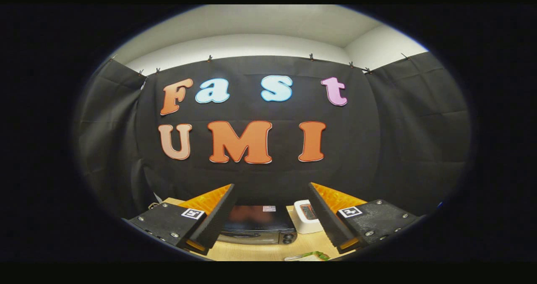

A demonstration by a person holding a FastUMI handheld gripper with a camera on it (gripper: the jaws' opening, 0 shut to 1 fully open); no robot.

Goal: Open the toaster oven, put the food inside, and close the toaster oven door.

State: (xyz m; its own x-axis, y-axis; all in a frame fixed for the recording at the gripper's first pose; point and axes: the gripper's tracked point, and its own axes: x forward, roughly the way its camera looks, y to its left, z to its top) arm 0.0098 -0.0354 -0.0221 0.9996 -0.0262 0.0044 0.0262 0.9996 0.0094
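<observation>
Hand-held gripper [272,217] hangs high above the desk [268,250] with its fingers spread wide and nothing between them. Seen through the gap between the fingers, the toaster oven [258,227] sits on the desk, its door apparently closed, so the opening step looks not yet begun. Just ahead of the fingers, at the near desk edge, lies the food [312,256], a pale and green item only partly visible and too small to identify.

From this height the main risk is a poor approach to the door: coming down too steeply could make the fingers slide off the handle or push the oven back on the desk. The food also lies in the descent path and could be knocked if the fingers drop straight down.

A white box [307,217] stands just beside the oven, close to the right finger; it could be bumped while the door swings.
</observation>
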